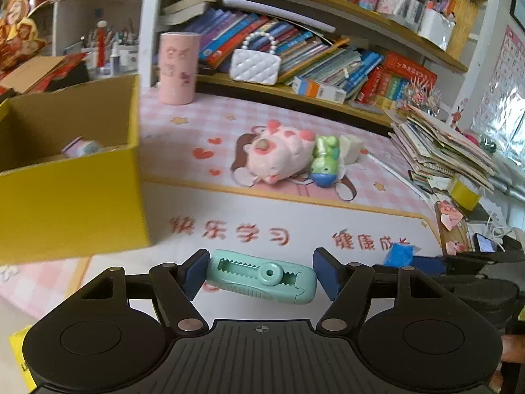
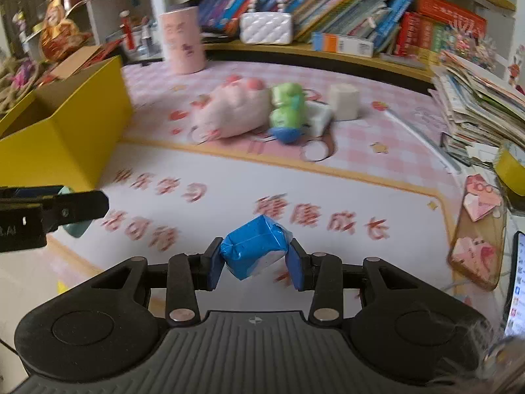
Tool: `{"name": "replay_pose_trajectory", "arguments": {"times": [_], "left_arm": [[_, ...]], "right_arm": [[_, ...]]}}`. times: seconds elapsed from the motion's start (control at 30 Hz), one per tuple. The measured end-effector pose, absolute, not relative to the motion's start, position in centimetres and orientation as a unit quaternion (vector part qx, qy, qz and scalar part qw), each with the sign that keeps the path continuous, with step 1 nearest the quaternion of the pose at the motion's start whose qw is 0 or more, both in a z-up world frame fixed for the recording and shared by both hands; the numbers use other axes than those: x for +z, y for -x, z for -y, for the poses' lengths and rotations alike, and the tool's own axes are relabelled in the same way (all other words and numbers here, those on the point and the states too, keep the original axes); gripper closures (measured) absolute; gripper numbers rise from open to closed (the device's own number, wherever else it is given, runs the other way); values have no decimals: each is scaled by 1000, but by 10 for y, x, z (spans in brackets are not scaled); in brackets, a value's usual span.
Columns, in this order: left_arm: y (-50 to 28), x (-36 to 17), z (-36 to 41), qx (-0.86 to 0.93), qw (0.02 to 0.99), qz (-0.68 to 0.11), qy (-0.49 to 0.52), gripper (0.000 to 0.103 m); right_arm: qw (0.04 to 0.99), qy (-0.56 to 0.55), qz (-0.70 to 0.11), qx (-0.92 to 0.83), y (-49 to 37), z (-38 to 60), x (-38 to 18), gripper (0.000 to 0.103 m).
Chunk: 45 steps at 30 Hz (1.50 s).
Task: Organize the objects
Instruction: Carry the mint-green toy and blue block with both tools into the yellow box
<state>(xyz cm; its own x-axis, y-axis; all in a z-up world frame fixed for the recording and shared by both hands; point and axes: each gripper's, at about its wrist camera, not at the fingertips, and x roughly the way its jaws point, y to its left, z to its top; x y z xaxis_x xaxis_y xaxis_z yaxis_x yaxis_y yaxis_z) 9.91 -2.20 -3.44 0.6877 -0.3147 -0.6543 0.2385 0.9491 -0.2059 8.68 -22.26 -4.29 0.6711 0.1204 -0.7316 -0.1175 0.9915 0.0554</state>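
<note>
My left gripper (image 1: 262, 275) is shut on a mint-green correction-tape dispenser (image 1: 262, 277) and holds it above the desk mat, just right of the yellow cardboard box (image 1: 70, 193). The box holds a small pastel item (image 1: 82, 147). My right gripper (image 2: 256, 257) is shut on a blue wrapped packet (image 2: 254, 251) above the mat's front part; the packet also shows in the left wrist view (image 1: 398, 254). The left gripper shows at the left edge of the right wrist view (image 2: 49, 210). A pink plush (image 1: 275, 152), a green toy (image 1: 325, 161) and a white block (image 1: 351, 147) lie mid-mat.
A pink cylinder (image 1: 178, 67) stands at the back by the shelf with books and a white quilted purse (image 1: 256, 65). A pile of papers (image 1: 443, 151), a yellow tape roll (image 1: 464, 192), a phone case (image 2: 479, 252) and a phone (image 2: 516, 282) lie at the right.
</note>
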Motion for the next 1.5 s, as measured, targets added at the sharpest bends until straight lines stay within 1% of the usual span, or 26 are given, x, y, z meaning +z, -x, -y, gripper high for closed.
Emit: {"name": "replay_pose_trajectory", "arguments": {"times": [0.53,0.9,1.23,1.5], "left_arm": [[-24,-24,-91,-82,929,-354,73,34],[20,-9,-153,-41,943,-319,83,34],[39,3,-186,-36,953,-288,85,34],[26,12,-196,-51,960,-264,83,34]], "right_arm": [[905,39,-399,145,-26,103,-36,66],[905,61,-375,193,1,33,-30,66],[911,72,-354,198,12,-4,-17,66],[914,82,-350,188,4,-13,-12,66]]}}
